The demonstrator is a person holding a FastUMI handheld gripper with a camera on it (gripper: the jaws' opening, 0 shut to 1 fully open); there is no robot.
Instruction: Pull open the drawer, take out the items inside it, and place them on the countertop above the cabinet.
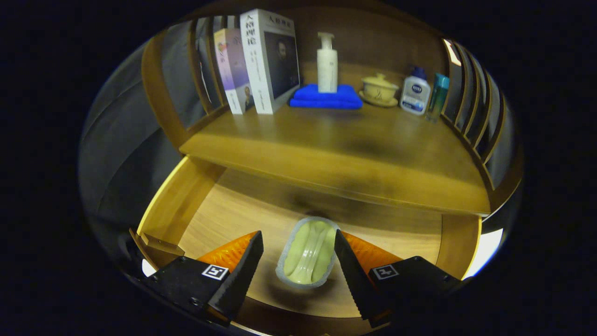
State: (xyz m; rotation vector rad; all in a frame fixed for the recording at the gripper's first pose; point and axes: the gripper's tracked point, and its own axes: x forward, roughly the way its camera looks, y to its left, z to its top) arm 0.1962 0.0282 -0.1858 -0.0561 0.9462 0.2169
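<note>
1. The claw point(298, 261) points down into the pulled-open wooden drawer point(186, 205), its fingers spread wide and released, gripping nothing.
2. A pale green oval soap-like item in a clear plastic wrapper point(308, 253) lies on the drawer floor between the two fingers, touching neither.
3. Beyond, at twelve o'clock, the brown wooden tabletop point(336, 154) carries two upright books point(261, 60) at eleven o'clock, a white pump bottle point(327, 63) on a folded blue towel point(326, 98), a cream lidded teacup point(379, 88), a white lotion bottle point(415, 93) and a teal bottle point(438, 95) at one o'clock.
</note>
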